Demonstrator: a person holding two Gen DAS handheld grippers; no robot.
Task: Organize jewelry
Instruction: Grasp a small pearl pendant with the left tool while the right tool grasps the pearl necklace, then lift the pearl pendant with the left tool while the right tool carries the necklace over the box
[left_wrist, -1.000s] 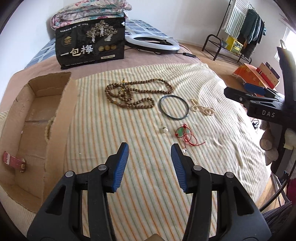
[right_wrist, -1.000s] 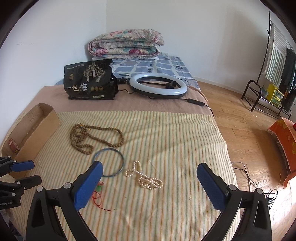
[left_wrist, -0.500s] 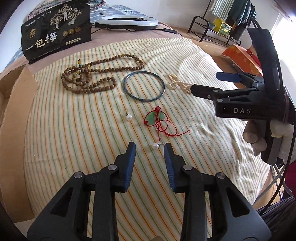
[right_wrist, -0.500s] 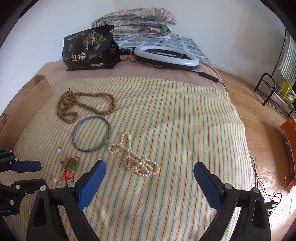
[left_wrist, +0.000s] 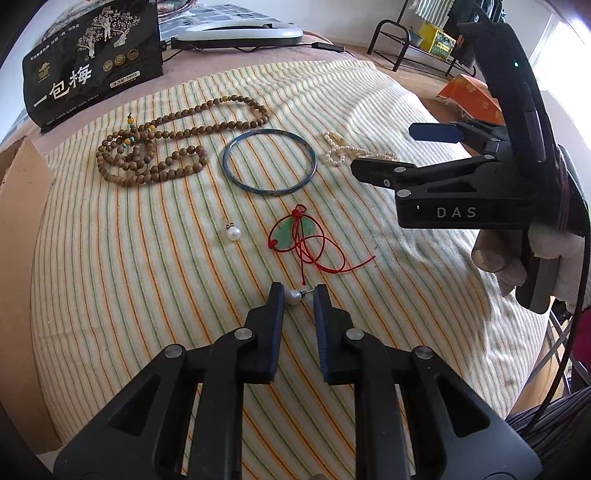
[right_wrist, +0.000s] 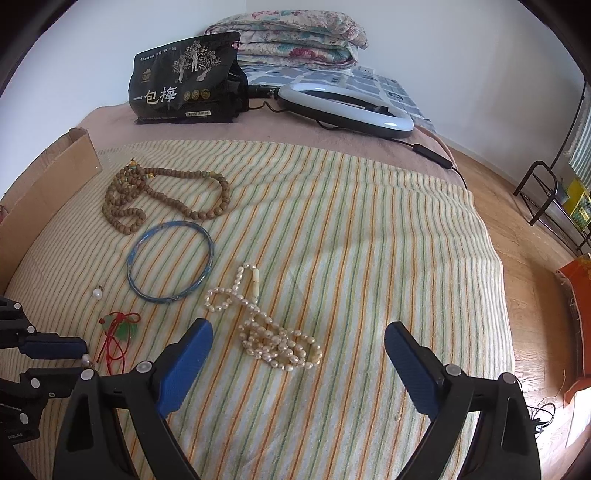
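On the striped blanket (left_wrist: 147, 280), near its front edge, a pearl stud earring (left_wrist: 294, 297) lies on its side between the tips of the left gripper (left_wrist: 298, 295). Pearl toward the left finger, short post pointing right; long axis runs across the gap. Pearl looks to touch the left finger; post stops just short of the right one, so not clamped. Jaws narrow, a small gap left.

Just beyond it: jade pendant on red cord (left_wrist: 295, 234), cord tail reaching close to the earring. A second loose pearl (left_wrist: 233, 233) to the pendant's left, apart. Farther back, blue bangle (left_wrist: 269, 160), wooden bead necklace (left_wrist: 173, 147), pearl necklace (right_wrist: 266, 325). Cardboard box (left_wrist: 18, 236) at the blanket's left edge. Black snack bag (left_wrist: 92, 62) and ring light (right_wrist: 347, 110) at the far end.

Right gripper (right_wrist: 299, 365) spread wide, holding nothing, above the blanket with the pearl necklace's heap just ahead between its fingers.
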